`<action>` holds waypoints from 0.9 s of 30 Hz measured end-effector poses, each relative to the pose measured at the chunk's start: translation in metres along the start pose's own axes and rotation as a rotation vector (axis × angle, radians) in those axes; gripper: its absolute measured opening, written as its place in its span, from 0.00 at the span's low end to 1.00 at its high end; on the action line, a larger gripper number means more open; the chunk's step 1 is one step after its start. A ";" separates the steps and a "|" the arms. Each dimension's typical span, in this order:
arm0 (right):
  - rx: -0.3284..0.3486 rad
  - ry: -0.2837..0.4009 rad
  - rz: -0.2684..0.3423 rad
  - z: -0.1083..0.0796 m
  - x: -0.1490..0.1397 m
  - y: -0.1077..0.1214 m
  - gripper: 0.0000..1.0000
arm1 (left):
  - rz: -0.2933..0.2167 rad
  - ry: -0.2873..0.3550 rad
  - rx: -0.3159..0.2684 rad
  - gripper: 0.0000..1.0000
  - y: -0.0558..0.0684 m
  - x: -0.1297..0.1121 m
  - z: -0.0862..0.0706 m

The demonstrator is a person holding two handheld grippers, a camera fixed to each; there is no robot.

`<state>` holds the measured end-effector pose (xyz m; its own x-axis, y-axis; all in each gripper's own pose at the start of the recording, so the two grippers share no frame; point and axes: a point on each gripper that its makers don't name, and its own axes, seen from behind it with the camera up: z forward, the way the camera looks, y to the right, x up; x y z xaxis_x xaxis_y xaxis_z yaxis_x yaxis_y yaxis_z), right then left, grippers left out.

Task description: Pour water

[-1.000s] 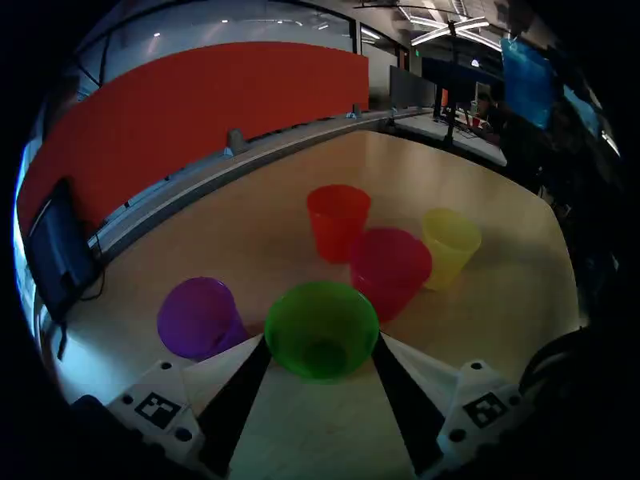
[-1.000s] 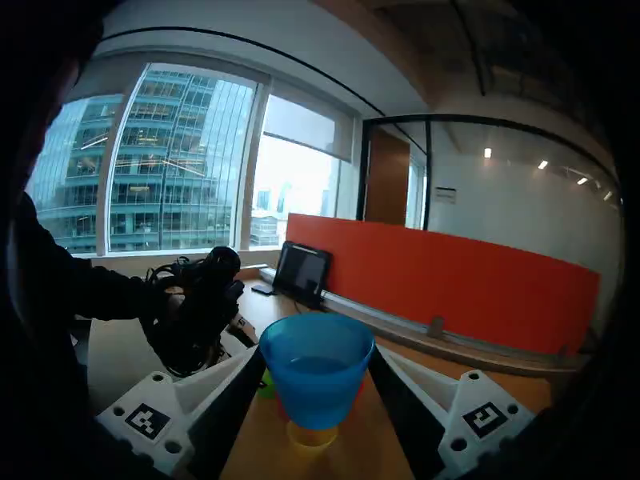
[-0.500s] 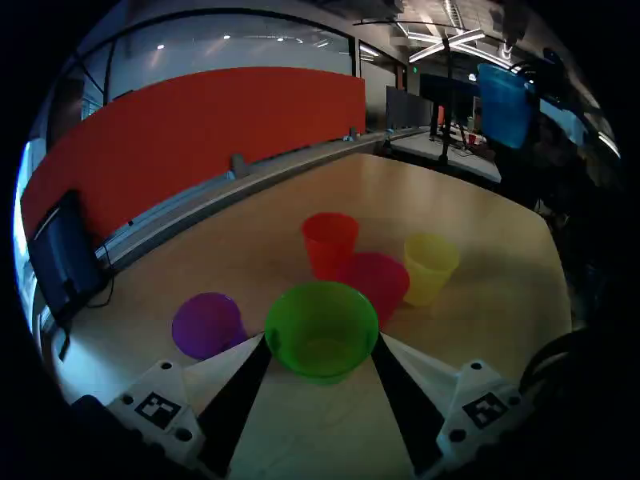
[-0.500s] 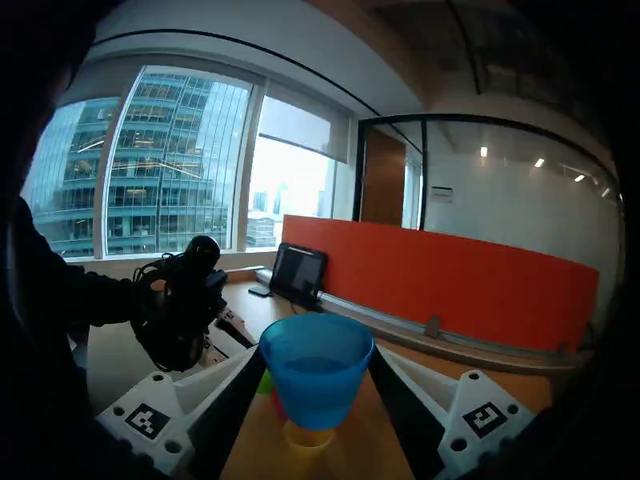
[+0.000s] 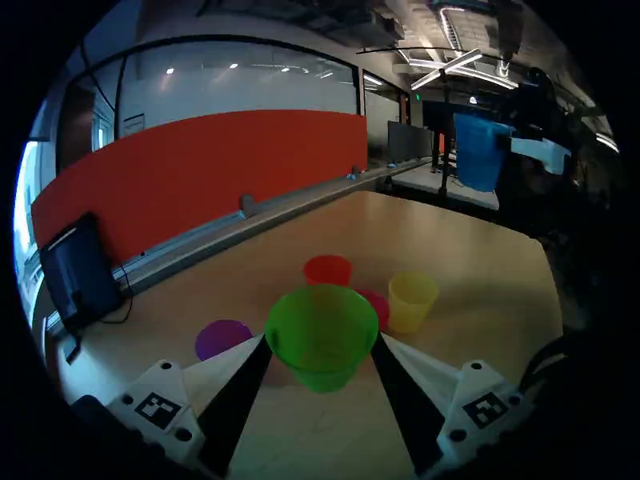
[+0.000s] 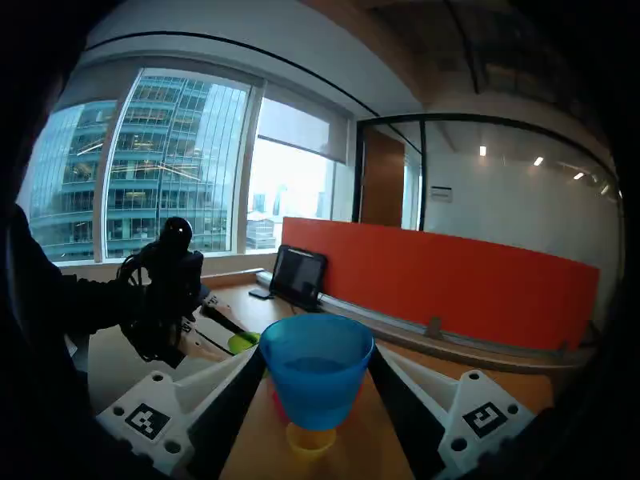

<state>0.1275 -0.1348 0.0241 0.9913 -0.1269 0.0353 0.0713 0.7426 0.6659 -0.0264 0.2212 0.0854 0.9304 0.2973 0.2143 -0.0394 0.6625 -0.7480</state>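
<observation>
Tongs, right: right gripper (image 6: 317, 356) closed to cup width on blue cup (image 6: 318, 392), both fingers pressed to its wall. Upright, water (image 6: 316, 364) visible inside, below the rim. Tongs, left: left gripper (image 5: 321, 346) closed the same way on green cup (image 5: 322, 320), mouth up, apparently empty. Both held clear above table (image 5: 480, 272).

Key relation, from right gripper view: green rim (image 6: 242, 342) low and left of blue cup, near but apart, just under the hand (image 6: 140, 308) carrying it. From left gripper view: blue cup (image 5: 478, 162) high and to the right, well apart, above the green mouth. Long axes of both cups vertical. Judged: calls for bringing blue cup leftward and over the green mouth, then tipping toward it. Right hand as pourer, left as receiver.

Outward, on table below: red cup (image 5: 327, 270), pink cup (image 5: 379, 306) and yellow cup (image 5: 413, 300) clustered close; purple cup (image 5: 223, 339) apart to the left. Beyond: dark screen (image 5: 80, 276), orange partition (image 5: 200, 168) along the far edge.
</observation>
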 end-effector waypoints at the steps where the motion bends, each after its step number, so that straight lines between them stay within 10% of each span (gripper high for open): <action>1: 0.001 0.001 0.001 0.000 0.000 0.000 0.92 | 0.001 0.011 0.002 0.86 0.001 0.004 -0.002; 27: 0.017 0.013 -0.012 0.002 0.016 -0.011 0.92 | 0.002 0.250 -0.032 0.87 0.032 0.077 -0.057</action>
<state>0.1422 -0.1464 0.0192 0.9917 -0.1273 0.0172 0.0820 0.7300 0.6785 0.0643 0.2259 0.0421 0.9918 0.1162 0.0540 -0.0330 0.6385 -0.7689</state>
